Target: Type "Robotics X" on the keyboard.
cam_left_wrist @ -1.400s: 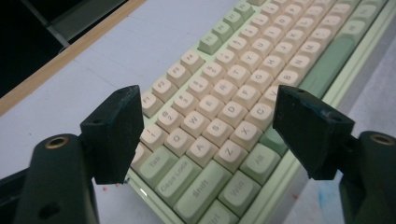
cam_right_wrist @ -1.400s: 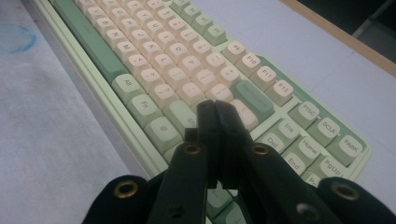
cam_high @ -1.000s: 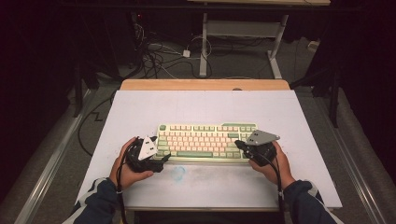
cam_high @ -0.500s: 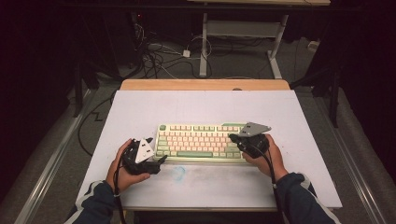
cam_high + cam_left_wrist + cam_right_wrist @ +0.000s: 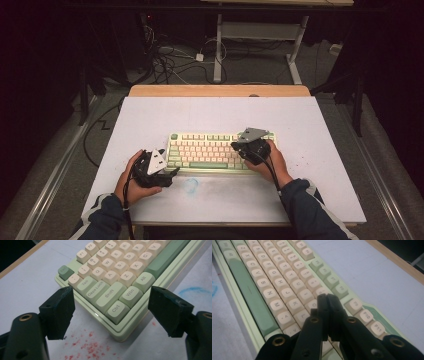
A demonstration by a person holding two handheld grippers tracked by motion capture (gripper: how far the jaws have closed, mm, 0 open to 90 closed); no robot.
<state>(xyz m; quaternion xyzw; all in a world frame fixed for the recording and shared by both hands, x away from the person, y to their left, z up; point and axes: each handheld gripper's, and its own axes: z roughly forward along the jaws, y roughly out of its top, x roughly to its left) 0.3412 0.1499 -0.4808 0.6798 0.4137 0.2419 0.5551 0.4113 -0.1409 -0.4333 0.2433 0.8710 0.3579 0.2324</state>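
Item: mechanical keyboard (image 5: pixel 220 151), cream and sage-green keycaps, lying flat at the middle of the white table mat (image 5: pixel 320 125), long side toward me.

Right claw (image 5: pixel 325 298): pressed shut, nothing between the jaws, tips together and poised low over the keyboard's right half, about the O, P and L keys (image 5: pixel 302 315); whether the tips touch a cap I cannot tell; in the high view it (image 5: pixel 239 146) sits over the keyboard's right end, my hand behind it.

Left claw (image 5: pixel 110 302): spread wide, holding nothing, off the keyboard's near-left corner; the Ctrl key (image 5: pixel 117 311) and that corner show between the jaws, neither jaw touching the case; in the high view it (image 5: pixel 172 172) rests just left of the keyboard.

Step in hand, by my judgement: key pressing with the closed right tips used as a single finger, the left standing by to steady the case; next move calls for a short straight descent onto one cap, centred so that neighbours are not caught, and a light brace at the left corner should the board slide.

Containers: none; none to list contents for.

Surroundings outward from the keyboard: red specks (image 5: pixel 90 347) on the mat before its near-left corner; a blue smudge (image 5: pixel 191 185) before its front edge; wooden table edge (image 5: pixel 220 90) behind; cables (image 5: pixel 170 57) on the floor beyond.
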